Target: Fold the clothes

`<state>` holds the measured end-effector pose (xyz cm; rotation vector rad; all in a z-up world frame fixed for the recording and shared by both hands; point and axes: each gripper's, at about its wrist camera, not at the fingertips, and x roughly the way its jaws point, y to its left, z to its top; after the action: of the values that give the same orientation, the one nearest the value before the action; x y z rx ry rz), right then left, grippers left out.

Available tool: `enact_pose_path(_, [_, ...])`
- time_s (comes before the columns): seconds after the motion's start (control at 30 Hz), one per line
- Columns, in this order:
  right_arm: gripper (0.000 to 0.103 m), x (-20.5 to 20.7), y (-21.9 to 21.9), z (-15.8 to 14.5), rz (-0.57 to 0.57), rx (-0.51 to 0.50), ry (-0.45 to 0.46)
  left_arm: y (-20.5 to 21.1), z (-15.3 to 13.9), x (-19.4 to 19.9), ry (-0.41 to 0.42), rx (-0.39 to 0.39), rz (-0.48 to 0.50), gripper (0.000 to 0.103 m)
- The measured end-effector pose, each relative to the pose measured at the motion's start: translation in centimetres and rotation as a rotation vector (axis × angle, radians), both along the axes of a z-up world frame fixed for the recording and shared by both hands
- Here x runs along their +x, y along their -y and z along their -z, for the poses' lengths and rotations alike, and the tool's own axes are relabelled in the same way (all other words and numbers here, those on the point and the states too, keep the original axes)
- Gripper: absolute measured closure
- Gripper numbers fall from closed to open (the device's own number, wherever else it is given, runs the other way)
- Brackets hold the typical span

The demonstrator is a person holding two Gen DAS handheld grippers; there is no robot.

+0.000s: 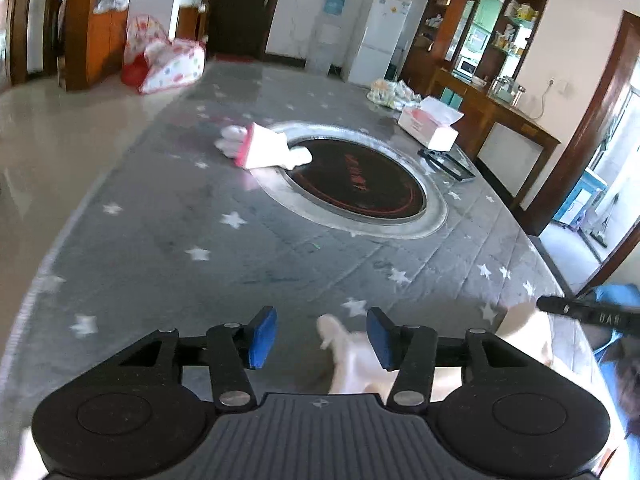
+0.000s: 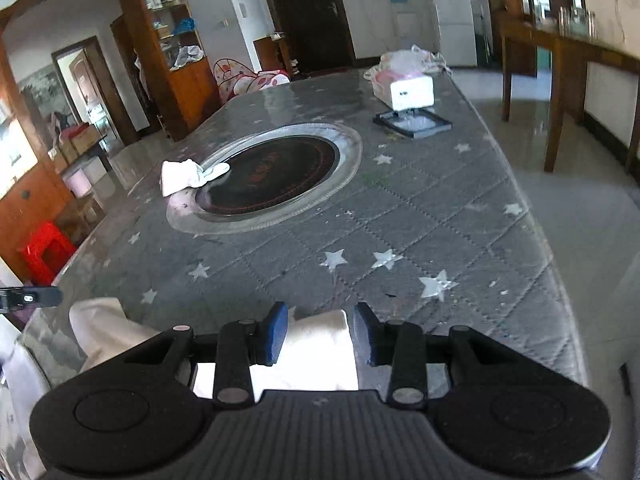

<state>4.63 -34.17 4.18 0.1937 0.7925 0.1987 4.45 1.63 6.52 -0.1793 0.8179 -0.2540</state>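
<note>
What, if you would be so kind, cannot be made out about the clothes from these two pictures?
- Near garment, right wrist view: its lower part is hidden beneath the right tool, and glare washes out detail.
- Same garment, left wrist view: blurred and covered by the left tool; its type is unclear.
- Folded white cloth beside the round cooktop: too small and blurred to identify.

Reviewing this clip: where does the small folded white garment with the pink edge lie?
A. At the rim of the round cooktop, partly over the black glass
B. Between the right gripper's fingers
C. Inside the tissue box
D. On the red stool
A: the folded garment rests across the cooktop's metal rim, one end reaching onto the black glass.
</note>
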Motion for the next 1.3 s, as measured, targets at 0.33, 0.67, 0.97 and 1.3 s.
enact_pose_path(0.33, [0.094, -0.3, -0.2, 1.4, -0.028, 0.009, -0.051, 1.3, 3.6, 2.3, -0.120, -0.084, 0.084, 0.088])
enact_pose_path(0.67, [0.096, -7.6, 0.4, -1.7, -0.092, 0.015, 0.084, -1.1, 1.0, -3.3, 0.026, -0.202, 0.215, 0.092])
enact_pose_path(0.97, [0.090, -14.0, 0.9, 0.1, -0.174, 0.001, 0.014, -2.1, 2.2, -10.0, 0.075, -0.127, 0.405, 0.088])
enact_pose_path(1.3, [0.080, -15.1, 0.8, -0.7, -0.191, -0.020, 0.024, -2.0, 1.7, -11.3, 0.114, -0.070, 0.416, 0.055])
